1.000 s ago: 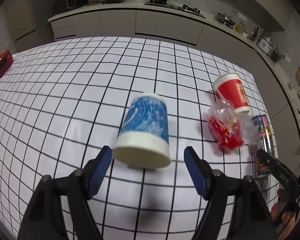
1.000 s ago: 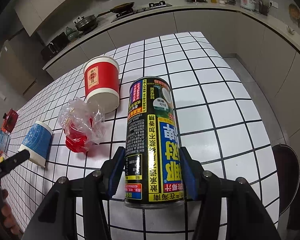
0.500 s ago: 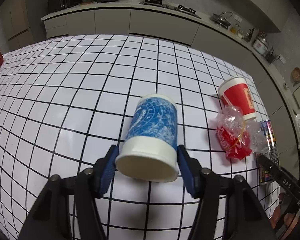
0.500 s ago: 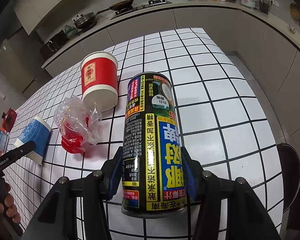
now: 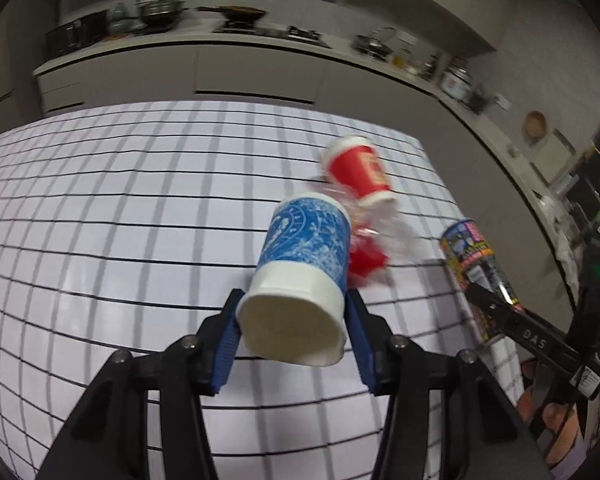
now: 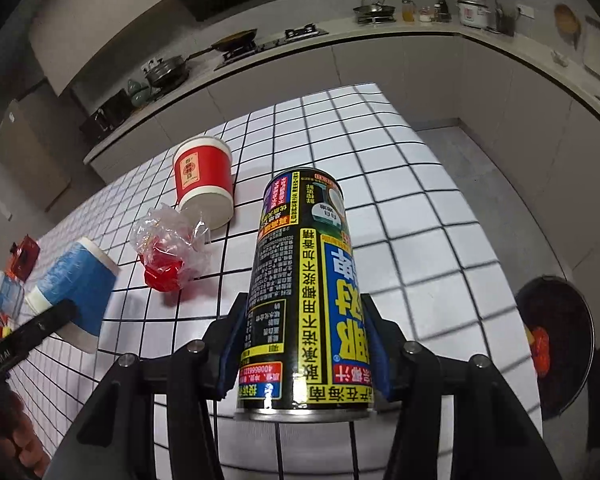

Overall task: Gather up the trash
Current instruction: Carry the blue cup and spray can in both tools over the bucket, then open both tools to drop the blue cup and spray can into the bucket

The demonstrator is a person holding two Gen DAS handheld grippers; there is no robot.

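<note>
1. Gripping the blue cup (image 5: 304,256), the left gripper (image 5: 294,334) has its blue-padded fingers (image 5: 226,344) pressed against both sides of the cup's white rim band, closed as far as the cup allows.
2. The blue cup lies on its side in that hold, its open mouth toward the camera and its base pointing away, tilted up over the white gridded table (image 5: 120,208); whether it touches the surface cannot be told.
3. The right gripper (image 6: 302,346) has its fingers (image 6: 230,354) clamped on the lower part of a tall black and yellow can (image 6: 300,280), one pad on each side.
4. The can points forward and upward from the fingers, its printed text upside down in the right wrist view, its far end raised above the table.
5. Just beyond the blue cup, a crumpled clear plastic wrapper (image 6: 170,250) with red inside rests on the table.
6. Farther on, a red paper cup (image 6: 204,182) lies tipped on its side, just beside the wrapper.
7. Off the table's right edge, low down, sits a round dark bin (image 6: 556,344) with something red inside it.
8. Farthest away, a kitchen worktop (image 6: 340,40) carries pots, a pan and a rice cooker.
</note>
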